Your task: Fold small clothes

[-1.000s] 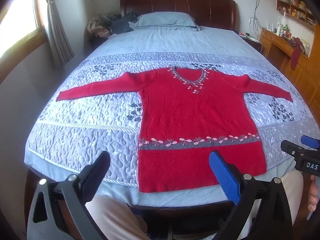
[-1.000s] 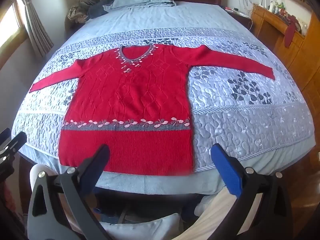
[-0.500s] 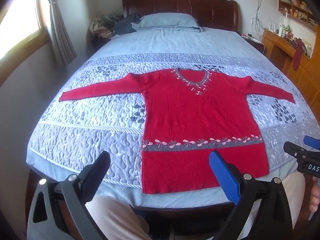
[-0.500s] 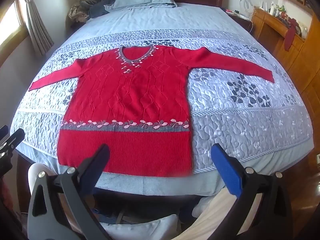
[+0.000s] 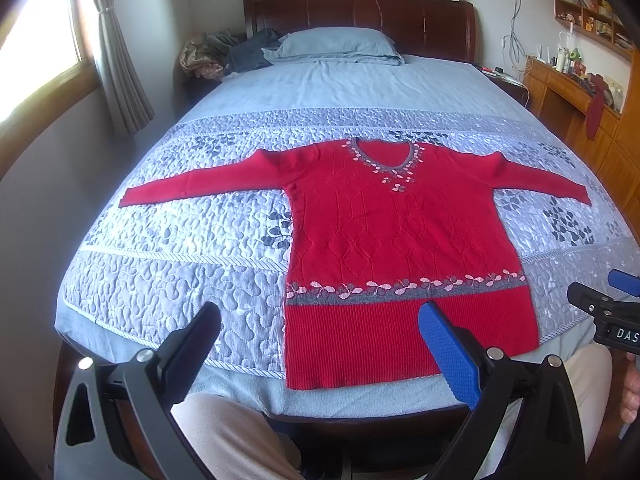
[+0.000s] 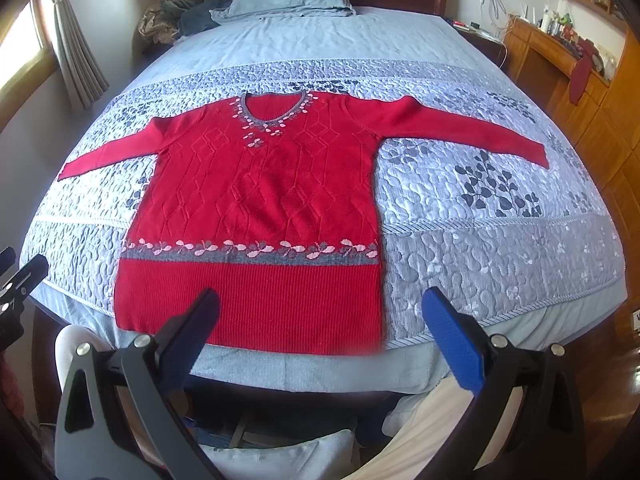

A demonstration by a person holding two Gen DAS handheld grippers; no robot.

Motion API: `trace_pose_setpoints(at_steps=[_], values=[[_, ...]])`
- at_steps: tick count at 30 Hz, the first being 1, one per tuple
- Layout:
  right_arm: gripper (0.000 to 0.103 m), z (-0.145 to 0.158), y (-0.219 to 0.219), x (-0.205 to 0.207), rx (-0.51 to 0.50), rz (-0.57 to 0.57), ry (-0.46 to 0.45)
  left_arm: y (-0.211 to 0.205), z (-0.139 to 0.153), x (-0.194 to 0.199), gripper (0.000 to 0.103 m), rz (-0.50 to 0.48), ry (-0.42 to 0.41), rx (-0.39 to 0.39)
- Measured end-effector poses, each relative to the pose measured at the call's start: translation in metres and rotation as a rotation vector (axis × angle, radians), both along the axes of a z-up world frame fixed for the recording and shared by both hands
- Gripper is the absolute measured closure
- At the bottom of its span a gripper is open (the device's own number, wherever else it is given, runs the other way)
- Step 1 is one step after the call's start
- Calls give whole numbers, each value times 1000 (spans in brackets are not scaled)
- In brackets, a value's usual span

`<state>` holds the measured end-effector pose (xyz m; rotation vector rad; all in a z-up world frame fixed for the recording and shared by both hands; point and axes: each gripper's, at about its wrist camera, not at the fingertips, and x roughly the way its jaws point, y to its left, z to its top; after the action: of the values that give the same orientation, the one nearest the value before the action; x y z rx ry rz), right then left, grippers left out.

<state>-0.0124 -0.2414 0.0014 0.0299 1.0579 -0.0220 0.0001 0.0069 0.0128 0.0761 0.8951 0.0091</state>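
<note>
Left gripper [image 5: 320,344]: jaws wide apart, empty, held off the foot of the bed [image 5: 168,288]. Sweater [image 5: 384,248]: red, flat on the quilt, front up, both sleeves spread outward, hem toward the bed's near edge, collar toward the pillow [image 5: 336,42]. Right gripper [image 6: 320,328]: jaws likewise wide apart, empty, short of the hem.

We see a bed [image 5: 340,92] with a dark wooden headboard [image 5: 360,16] and a pale blue pillow [image 5: 336,42] just below it. Left of the bed, daylight fills a window [image 5: 36,52] edged by a grey curtain [image 5: 116,60]. Right of the bed stand wooden cabinets [image 6: 580,92] and cluttered shelves [image 5: 592,0].
</note>
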Motion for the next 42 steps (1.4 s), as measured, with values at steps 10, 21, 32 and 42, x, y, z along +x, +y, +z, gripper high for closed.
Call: trace_pose_setpoints(at_steps=[10,21,32,42], values=[[3,0,1,0,-1,0,-1,-2,2,1,4,0,-4,6],[3,0,-1,1,2,0,0,-1,5,2,4,1,-10,11],[3,2,0,2,5,-4,-6,-2,5,1,4,6,-15,16],[3,2,1,0,2,-4,-9,-2,5,0,4,7,-16,16]])
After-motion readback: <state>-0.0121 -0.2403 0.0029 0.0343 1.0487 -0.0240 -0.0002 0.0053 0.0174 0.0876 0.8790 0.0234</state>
